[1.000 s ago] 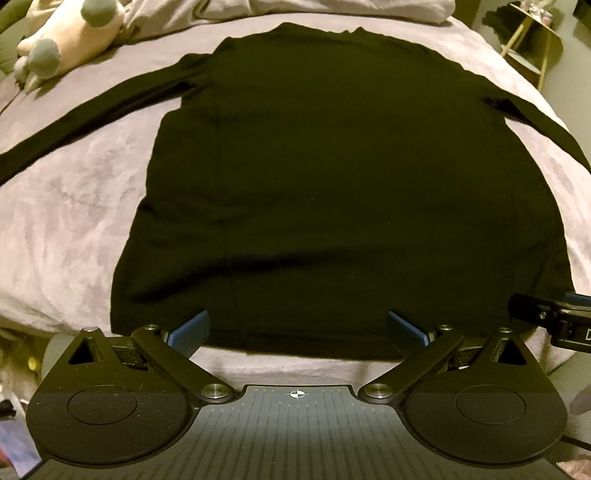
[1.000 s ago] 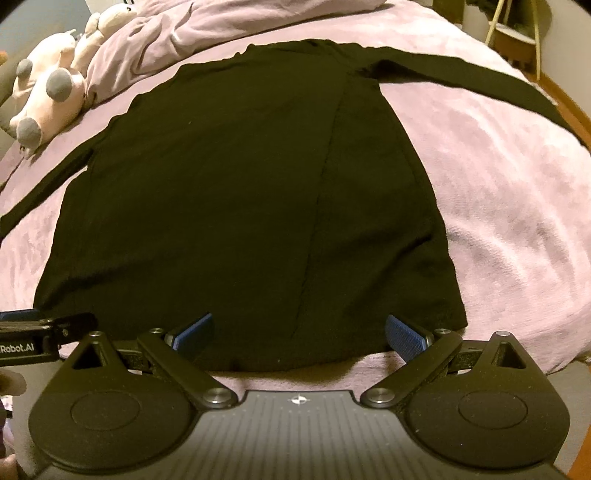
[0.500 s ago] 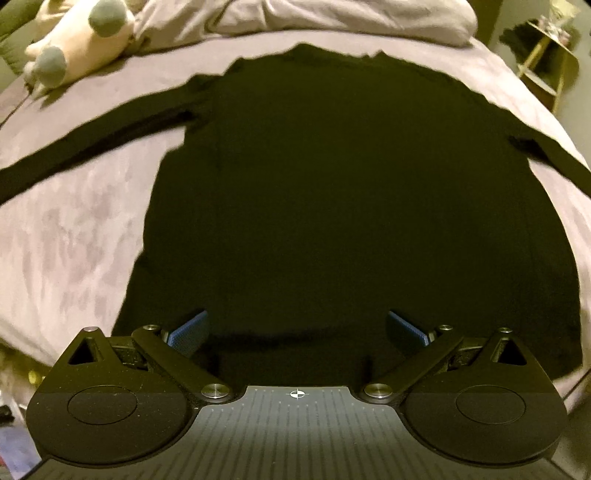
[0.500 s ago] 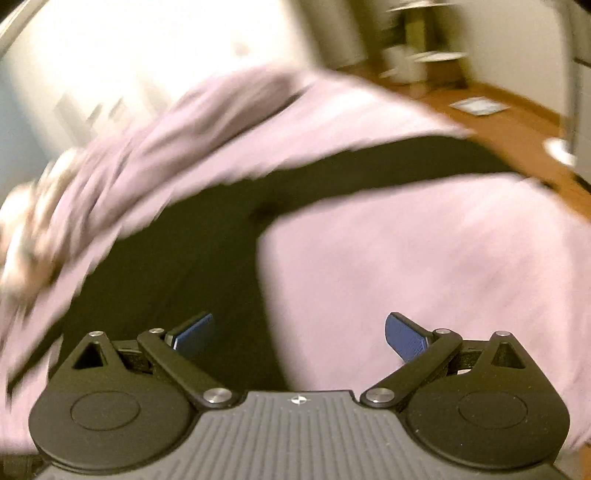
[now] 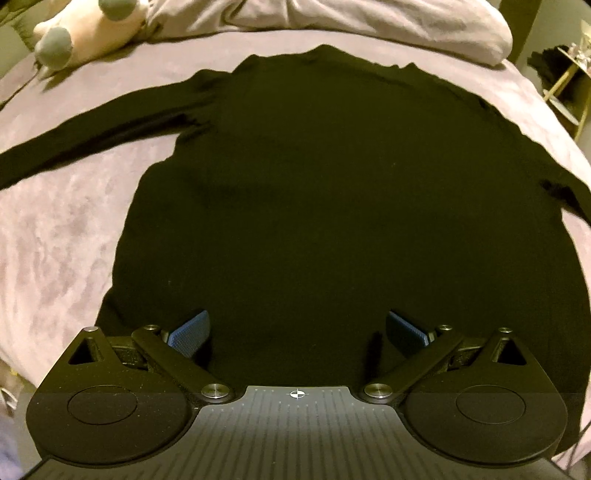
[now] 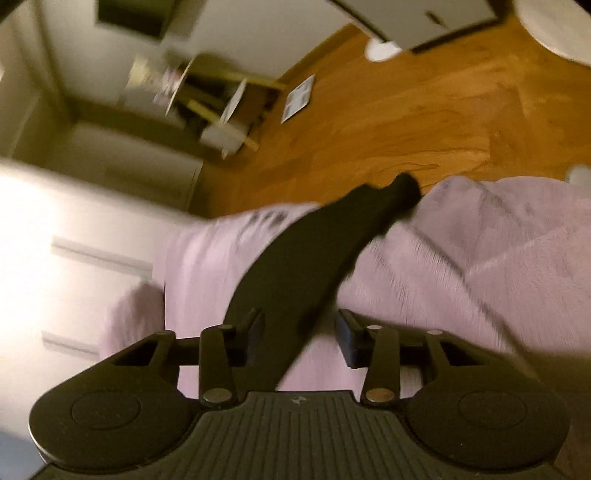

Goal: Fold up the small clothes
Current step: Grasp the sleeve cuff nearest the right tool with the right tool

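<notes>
A black long-sleeved shirt [image 5: 332,203] lies flat on the pink bed cover [image 5: 55,240], both sleeves spread out to the sides. My left gripper [image 5: 297,328] hangs open over the shirt's bottom hem, its blue pads wide apart with only flat cloth below them. In the blurred right wrist view, the shirt's right sleeve [image 6: 314,251] runs out toward the edge of the bed. My right gripper [image 6: 301,332] straddles this sleeve and its jaws are closing. The sleeve lies between them, and a strip of pink cover still shows beside the right pad.
A plush toy [image 5: 85,26] and a bunched duvet [image 5: 369,18] lie at the head of the bed. A small side table [image 5: 569,85] stands at the right. Beyond the sleeve's cuff the bed ends above a wooden floor [image 6: 406,110], where a paper [image 6: 299,98] lies.
My right gripper swung from the shirt's hem out to the right sleeve, rolling over, and its jaws narrowed around the sleeve. My left gripper moved in over the hem toward the shirt's middle.
</notes>
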The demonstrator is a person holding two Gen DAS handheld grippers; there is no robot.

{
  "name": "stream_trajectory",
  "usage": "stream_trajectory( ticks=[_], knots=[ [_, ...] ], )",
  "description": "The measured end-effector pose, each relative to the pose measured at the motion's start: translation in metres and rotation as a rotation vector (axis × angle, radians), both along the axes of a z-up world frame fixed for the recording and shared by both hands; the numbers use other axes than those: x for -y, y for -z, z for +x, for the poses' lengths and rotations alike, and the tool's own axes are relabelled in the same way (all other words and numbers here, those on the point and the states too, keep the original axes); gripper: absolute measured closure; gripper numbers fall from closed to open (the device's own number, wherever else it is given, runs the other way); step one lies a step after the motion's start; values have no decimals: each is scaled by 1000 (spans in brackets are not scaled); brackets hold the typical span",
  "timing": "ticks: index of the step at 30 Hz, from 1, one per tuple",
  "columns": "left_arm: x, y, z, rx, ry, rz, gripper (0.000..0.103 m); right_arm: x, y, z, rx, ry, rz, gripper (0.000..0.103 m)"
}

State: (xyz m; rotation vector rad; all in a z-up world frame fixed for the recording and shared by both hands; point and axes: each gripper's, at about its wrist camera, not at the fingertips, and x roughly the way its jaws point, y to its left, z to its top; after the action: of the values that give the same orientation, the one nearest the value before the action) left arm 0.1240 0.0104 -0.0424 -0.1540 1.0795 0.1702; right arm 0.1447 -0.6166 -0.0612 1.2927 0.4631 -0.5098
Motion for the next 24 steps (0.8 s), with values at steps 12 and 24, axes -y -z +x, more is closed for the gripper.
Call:
stream_trajectory(
  ticks=[12,24],
  knots=[
    [-11,-8,5,39,10,14,0,7,-8,35,-173,27,-201,100],
    [-28,-44,10,204,38,-39,0,-329,-89,71,73,-1032,-1319,92]
  ],
)
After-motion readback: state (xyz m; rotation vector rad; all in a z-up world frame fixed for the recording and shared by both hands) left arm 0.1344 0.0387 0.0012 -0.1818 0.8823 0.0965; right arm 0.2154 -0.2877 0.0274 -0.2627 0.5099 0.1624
